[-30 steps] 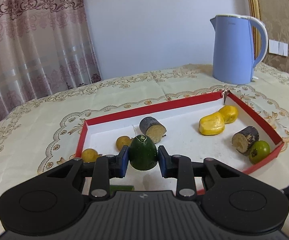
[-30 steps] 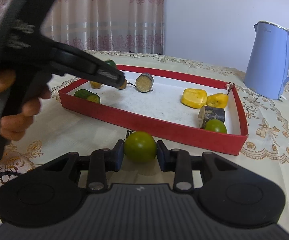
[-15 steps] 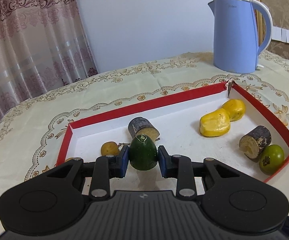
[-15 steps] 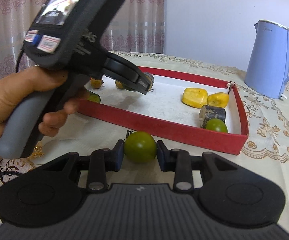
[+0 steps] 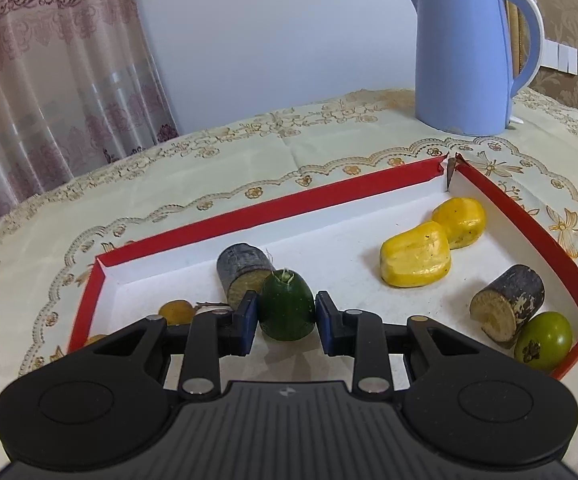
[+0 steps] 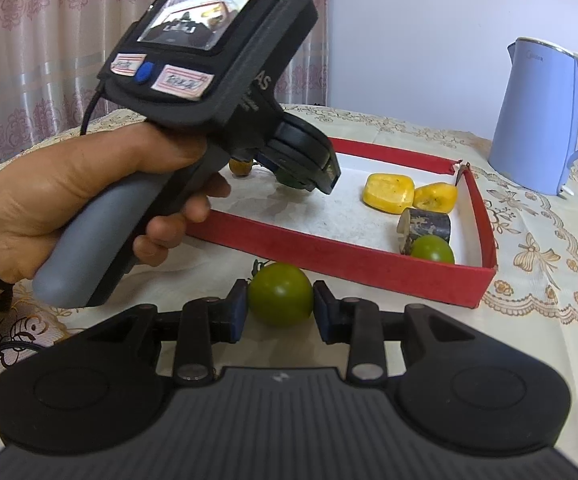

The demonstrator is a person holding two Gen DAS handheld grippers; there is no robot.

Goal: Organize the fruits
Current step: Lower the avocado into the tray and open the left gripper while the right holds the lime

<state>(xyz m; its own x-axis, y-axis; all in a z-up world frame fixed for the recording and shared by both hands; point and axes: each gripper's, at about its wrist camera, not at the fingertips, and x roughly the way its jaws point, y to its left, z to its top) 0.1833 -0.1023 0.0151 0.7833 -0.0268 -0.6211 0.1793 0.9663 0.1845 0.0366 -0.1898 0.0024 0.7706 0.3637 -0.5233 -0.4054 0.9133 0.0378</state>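
1. Left wrist view: the red tray (image 5: 257, 210) is the landmark. Inside it lie two yellow fruit pieces (image 5: 415, 256) touching each other near the far right corner, two dark-skinned stalk sections, one (image 5: 243, 272) near the middle and one (image 5: 507, 304) by the right wall, and one round green fruit (image 5: 543, 340) in the near right corner, touching the second section. One small orange fruit (image 5: 176, 311) sits at the tray's left end; a second one is barely visible beside it.
2. In the same view the left gripper (image 5: 287, 316) is clamped on a dark green oval fruit (image 5: 287, 308), stem end up, over the tray floor just in front of the middle stalk section.
3. One blue kettle (image 5: 463, 52) stands beyond the tray's far right corner; faint lettering near its rim reads like "Midea".
4. Right wrist view: the right gripper (image 6: 280, 308) holds a round green tomato-like fruit (image 6: 280, 294) between its pads, outside the tray, just before its near wall (image 6: 329, 254).
5. The person's left hand (image 6: 89, 196) grips the other tool over the tray's left part. Its two labels are unreadable; the letters "AS" show on its side.
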